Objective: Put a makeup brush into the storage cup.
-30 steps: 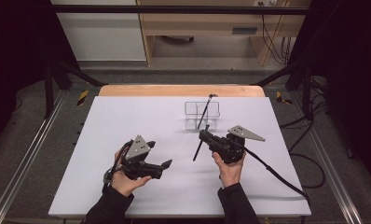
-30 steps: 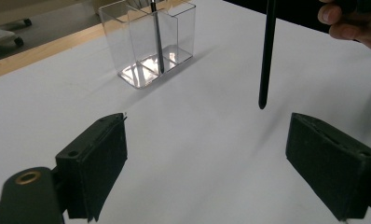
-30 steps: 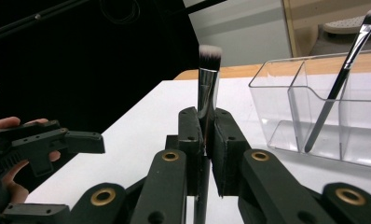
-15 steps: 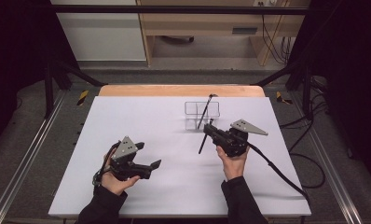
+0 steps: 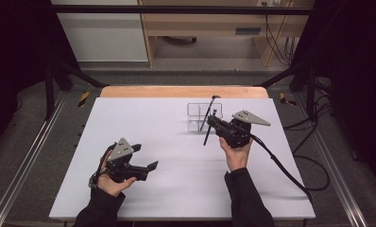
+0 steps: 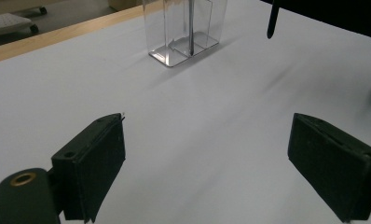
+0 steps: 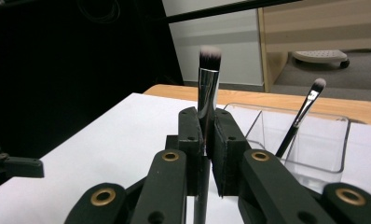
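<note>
thin brush (image 7: 299, 115) inside clear holder (image 7: 335, 154), beside clamped brush (image 7: 208, 79)

Two black grippers, left gripper (image 5: 150, 166) and right gripper (image 5: 211, 121), each topped by a grey three-cornered plate. Blocky matt black jaws with small screw holes in the ends; brass-ringed pivots on the black linkage arms just behind them. Black cable (image 5: 280, 165) trailing from the rear of the right gripper. Dark long sleeves (image 5: 245, 198) down to both wrists.
</note>
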